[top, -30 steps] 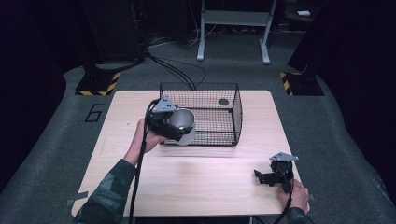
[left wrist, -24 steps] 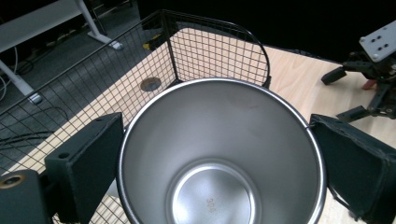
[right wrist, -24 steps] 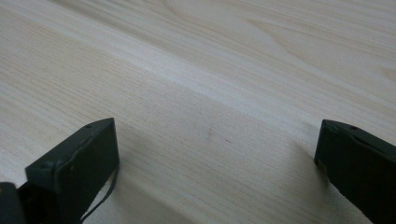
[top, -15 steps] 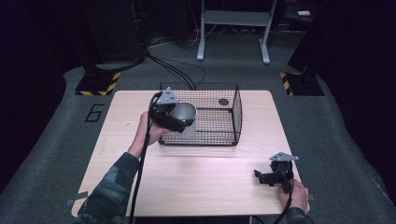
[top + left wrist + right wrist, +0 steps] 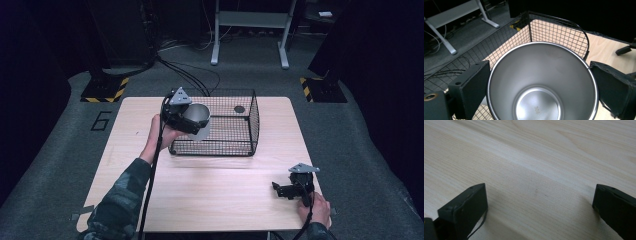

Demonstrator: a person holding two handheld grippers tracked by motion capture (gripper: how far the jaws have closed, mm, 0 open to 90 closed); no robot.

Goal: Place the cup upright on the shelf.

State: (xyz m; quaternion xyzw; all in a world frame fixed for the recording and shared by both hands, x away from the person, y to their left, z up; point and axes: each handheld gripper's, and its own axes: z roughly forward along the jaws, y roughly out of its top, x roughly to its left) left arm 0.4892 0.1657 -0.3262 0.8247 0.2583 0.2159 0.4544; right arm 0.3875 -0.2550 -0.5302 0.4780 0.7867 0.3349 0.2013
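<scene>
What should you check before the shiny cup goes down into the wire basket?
1. Grip on the cup: the left gripper has a jaw on each side of the steel cup. Ok.
2. Cup empty: its inside is bare metal, nothing to spill. Ok.
3. Cup over the basket: it is held tilted at the left end of the wire basket, at about rim level. Whether it fully clears the rim: cannot tell.
4. Landing spot: a small dark round thing lies at the basket's far side, away from the cup. Ok.
5. Other gripper out of the way: the right gripper is open and rests on the table near its front right corner. Ok.
</scene>
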